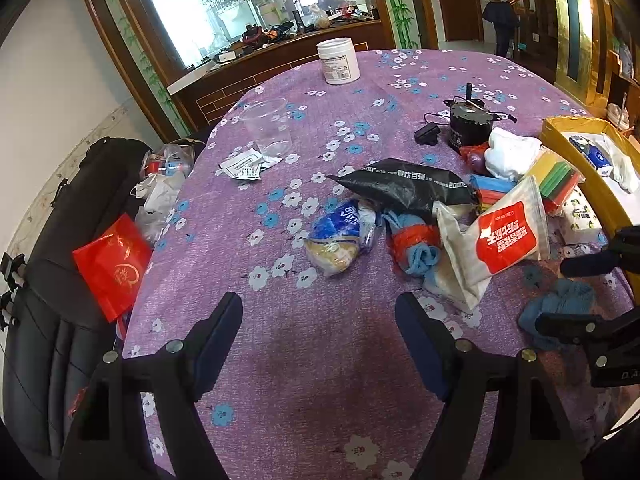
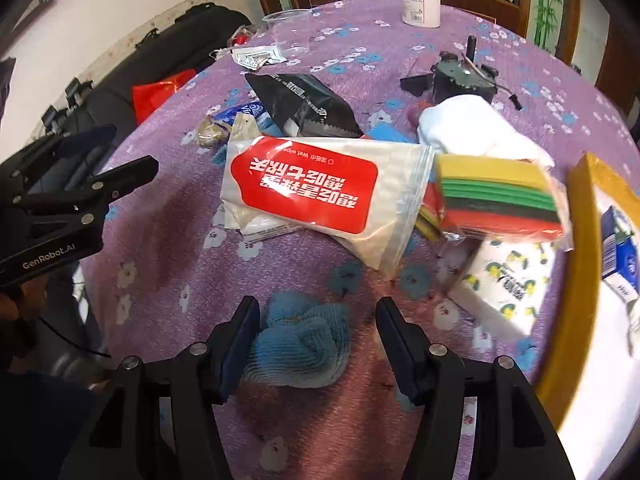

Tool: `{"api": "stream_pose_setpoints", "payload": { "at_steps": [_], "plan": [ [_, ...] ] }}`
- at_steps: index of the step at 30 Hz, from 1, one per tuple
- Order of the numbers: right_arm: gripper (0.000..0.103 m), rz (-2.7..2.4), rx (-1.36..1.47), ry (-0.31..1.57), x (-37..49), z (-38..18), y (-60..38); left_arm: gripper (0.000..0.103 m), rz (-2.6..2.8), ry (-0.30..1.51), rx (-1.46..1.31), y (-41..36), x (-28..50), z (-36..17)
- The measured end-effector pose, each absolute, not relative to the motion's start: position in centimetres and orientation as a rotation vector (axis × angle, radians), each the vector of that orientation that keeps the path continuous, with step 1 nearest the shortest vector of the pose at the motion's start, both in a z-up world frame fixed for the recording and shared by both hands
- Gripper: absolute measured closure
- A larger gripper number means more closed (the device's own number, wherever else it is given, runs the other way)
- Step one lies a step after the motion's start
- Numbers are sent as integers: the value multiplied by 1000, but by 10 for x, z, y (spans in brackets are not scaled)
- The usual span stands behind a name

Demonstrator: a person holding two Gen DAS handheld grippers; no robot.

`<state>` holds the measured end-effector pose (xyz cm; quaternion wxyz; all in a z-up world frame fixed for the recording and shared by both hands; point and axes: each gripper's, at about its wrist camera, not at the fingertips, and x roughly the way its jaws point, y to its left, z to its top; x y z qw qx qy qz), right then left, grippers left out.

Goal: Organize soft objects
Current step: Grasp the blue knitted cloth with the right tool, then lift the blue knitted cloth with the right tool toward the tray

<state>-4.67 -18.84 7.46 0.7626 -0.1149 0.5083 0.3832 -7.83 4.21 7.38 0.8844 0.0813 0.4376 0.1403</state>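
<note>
Blue towel (image 2: 298, 344) lies bunched between the spread fingers of the right gripper (image 2: 318, 340), probably touching the left pad, lined up for pinching; left gripper (image 1: 320, 332) hangs open over bare tablecloth (image 1: 320, 400).

The left wrist view looked from low over the purple flowered tablecloth (image 1: 320, 360) toward the far wall, with clutter at mid-frame right. The right wrist view sat nearer, tilted down at a crumpled blue knitted cloth (image 2: 300, 340) at bottom centre. Both shared the white wet-wipe pouch with a red label (image 1: 500, 240) (image 2: 320, 192) and the white plastic jar (image 1: 338, 60) (image 2: 420, 2).
</note>
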Motion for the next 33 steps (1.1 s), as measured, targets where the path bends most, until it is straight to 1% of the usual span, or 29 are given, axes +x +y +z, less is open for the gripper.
{"api": "stream_pose_setpoints", "payload": {
  "at_steps": [2, 4, 5, 14, 16, 18, 33],
  "plan": [
    [38, 836, -264, 1088, -47, 74, -187, 25, 295, 913, 168, 44, -78, 73],
    [38, 840, -244, 1109, -46, 72, -187, 25, 298, 913, 168, 45, -78, 73],
    [42, 854, -224, 1136, -45, 70, -187, 25, 298, 914, 169, 45, -78, 73],
    [40, 852, -228, 1139, -47, 67, -184, 25, 293, 921, 173, 46, -77, 70],
    [44, 854, -209, 1129, -47, 69, -186, 25, 291, 921, 178, 45, -77, 69],
    [62, 878, -171, 1122, -46, 73, -191, 25, 287, 922, 182, 44, -77, 69],
    [63, 873, -116, 1054, -50, 94, -215, 25, 256, 923, 171, 38, -67, 71]
  ]
}}
